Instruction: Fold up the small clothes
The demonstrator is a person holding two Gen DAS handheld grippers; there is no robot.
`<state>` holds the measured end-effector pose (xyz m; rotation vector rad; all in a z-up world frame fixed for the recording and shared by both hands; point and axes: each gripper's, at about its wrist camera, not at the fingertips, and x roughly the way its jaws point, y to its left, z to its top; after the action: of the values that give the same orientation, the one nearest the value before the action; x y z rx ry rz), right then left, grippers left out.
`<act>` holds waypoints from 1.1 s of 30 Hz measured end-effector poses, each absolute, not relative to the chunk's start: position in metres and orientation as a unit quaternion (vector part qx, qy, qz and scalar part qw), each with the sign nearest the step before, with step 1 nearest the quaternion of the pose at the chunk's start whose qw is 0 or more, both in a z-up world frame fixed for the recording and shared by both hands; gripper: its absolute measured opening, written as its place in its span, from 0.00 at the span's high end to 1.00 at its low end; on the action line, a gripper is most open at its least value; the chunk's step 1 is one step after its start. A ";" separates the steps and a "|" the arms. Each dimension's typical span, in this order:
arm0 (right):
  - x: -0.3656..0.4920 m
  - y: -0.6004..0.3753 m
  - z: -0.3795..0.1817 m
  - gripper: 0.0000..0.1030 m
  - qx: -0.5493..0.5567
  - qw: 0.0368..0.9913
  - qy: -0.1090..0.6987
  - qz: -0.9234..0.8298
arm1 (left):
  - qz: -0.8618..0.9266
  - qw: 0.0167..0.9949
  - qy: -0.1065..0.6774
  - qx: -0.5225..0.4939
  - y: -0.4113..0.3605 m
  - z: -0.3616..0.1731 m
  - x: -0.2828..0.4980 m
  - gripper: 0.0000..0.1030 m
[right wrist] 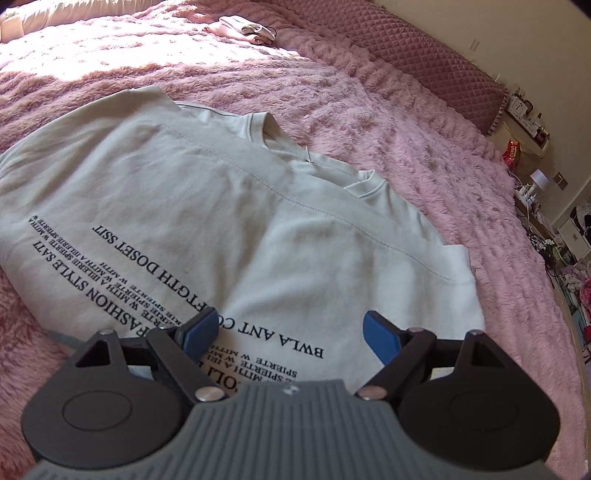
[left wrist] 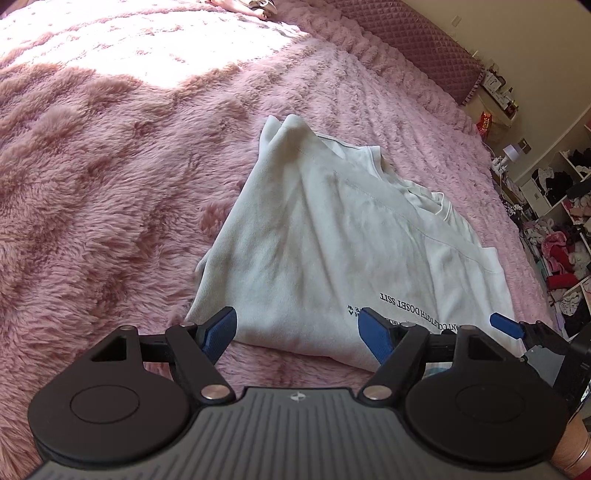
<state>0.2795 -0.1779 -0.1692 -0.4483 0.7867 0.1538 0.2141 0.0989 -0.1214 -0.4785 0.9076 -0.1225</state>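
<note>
A pale cream T-shirt point(left wrist: 332, 236) with black printed lettering lies on the pink fluffy bedspread point(left wrist: 110, 166), its left side folded over the body. My left gripper point(left wrist: 299, 332) hovers open above the shirt's near left corner, nothing between its blue pads. The right gripper's blue fingertip point(left wrist: 506, 325) shows at the lower right of the left wrist view. In the right wrist view the T-shirt point(right wrist: 221, 206) fills the middle, neckline at the far side. My right gripper point(right wrist: 291, 334) stands open over the printed lower part, holding nothing.
A quilted mauve headboard cushion point(right wrist: 424, 59) runs along the far edge of the bedspread point(right wrist: 424, 173). A small crumpled garment point(right wrist: 245, 29) lies far back in the sunlight. Shelves crammed with clothes point(left wrist: 561, 229) and a cluttered bedside point(right wrist: 532, 184) stand to the right.
</note>
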 end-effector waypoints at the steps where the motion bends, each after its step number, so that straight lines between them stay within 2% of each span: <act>1: 0.269 -0.180 -0.167 0.21 -0.209 0.897 0.382 0.075 | -0.058 0.870 0.433 -0.230 0.099 -0.121 0.212 0.15; 12: 0.227 -0.178 -0.160 0.21 -0.218 0.896 0.378 0.077 | -0.079 0.865 0.420 -0.261 0.114 -0.113 0.208 0.15; 16: 0.213 -0.160 -0.136 0.21 -0.185 0.924 0.316 0.111 | -0.108 0.878 0.375 -0.275 0.141 -0.095 0.220 0.15; 20: 0.187 -0.110 -0.137 0.21 -0.237 0.926 0.246 0.157 | -0.104 0.887 0.376 -0.245 0.156 -0.086 0.249 0.13; 27: 0.161 -0.027 -0.165 0.21 -0.321 0.894 0.205 0.235 | -0.135 0.862 0.410 -0.265 0.172 -0.122 0.298 0.12; 33: 0.169 0.002 -0.186 0.21 -0.393 0.869 0.175 0.245 | -0.156 0.828 0.441 -0.308 0.178 -0.165 0.324 0.12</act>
<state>0.1686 0.0020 -0.1860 -0.8216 0.3660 0.5133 0.3240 0.1785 -0.1646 -0.6548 0.9368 -0.3308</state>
